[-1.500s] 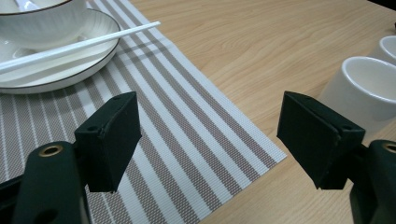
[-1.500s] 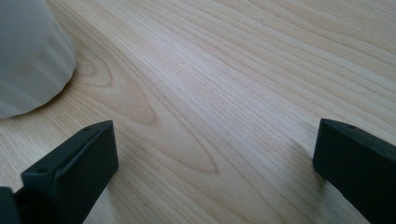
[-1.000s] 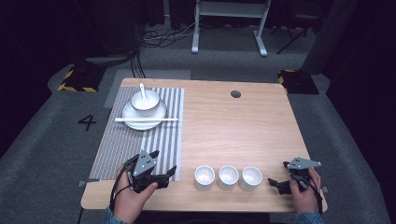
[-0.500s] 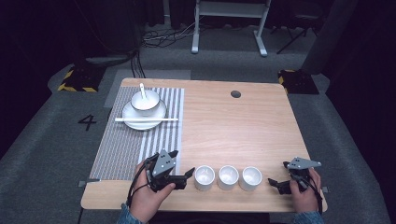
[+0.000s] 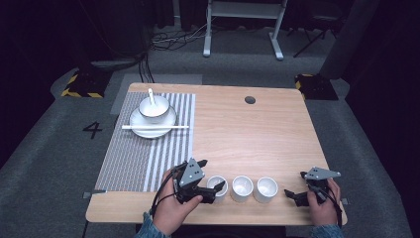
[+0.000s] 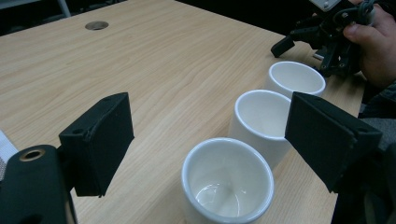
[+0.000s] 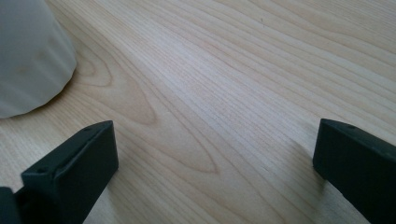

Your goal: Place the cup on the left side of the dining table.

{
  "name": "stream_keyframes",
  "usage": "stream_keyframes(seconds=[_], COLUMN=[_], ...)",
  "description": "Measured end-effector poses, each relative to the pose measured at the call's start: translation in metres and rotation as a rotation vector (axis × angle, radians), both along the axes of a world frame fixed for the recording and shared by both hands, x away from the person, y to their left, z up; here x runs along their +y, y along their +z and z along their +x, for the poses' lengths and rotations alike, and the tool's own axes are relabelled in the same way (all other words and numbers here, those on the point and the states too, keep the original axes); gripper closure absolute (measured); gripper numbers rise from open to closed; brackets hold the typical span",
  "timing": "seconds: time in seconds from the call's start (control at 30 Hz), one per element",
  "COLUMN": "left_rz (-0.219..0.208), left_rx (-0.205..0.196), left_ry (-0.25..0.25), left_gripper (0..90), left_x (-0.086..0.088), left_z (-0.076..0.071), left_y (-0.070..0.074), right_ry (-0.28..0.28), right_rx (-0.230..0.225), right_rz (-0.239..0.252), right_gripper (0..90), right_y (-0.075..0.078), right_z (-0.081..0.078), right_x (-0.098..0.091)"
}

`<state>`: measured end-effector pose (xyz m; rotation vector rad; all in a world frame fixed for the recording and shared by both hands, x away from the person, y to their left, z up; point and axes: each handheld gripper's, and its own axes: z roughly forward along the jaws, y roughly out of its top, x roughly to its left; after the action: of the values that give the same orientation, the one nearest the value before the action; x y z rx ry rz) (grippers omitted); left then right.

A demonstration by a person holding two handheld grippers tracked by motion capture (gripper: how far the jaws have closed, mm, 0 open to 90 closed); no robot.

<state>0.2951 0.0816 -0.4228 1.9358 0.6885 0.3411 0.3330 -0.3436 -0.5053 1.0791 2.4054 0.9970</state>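
Cups (image 5: pixel 242 188) row runs left-right; left tool (image 5: pixel 211 179) open around leftmost.

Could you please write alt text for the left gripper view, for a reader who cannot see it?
The left gripper, jaws open, frames the nearest white cup of three in a row on a light wooden table. Past the middle cup and far cup, a hand holds the right gripper.
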Motion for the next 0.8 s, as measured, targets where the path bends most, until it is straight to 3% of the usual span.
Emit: stream_keyframes(seconds=[0.17,0.2,0.27,0.5,0.8], left_rz=[0.011,0.02,0.024,0.046,0.05], left_rx=[-0.016,-0.043,-0.043,0.001,0.07], left_ry=[-0.027,-0.073,-0.081,-0.036,-0.029], left_gripper=[15.4,15.3,15.4,15.6,15.7], left_x=[-0.009,-0.015,-0.018,-0.018,-0.018], left_z=[-0.004,-0.009,-0.012,-0.009,-0.003], left_y=[0.0,0.002,0.002,-0.007,-0.024], right_ry=[0.0,0.0,0.0,0.0,0.0], right_rx=[0.0,0.0,0.0,0.0,0.0], right_rz=[0.0,0.0,0.0,0.0,0.0], right_gripper=[0.0,0.0,0.1,0.1,0.1], right_y=[0.0,0.0,0.0,0.0,0.0], right_z=[0.0,0.0,0.0,0.0,0.0], right_x=[0.0,0.0,0.0,0.0,0.0])
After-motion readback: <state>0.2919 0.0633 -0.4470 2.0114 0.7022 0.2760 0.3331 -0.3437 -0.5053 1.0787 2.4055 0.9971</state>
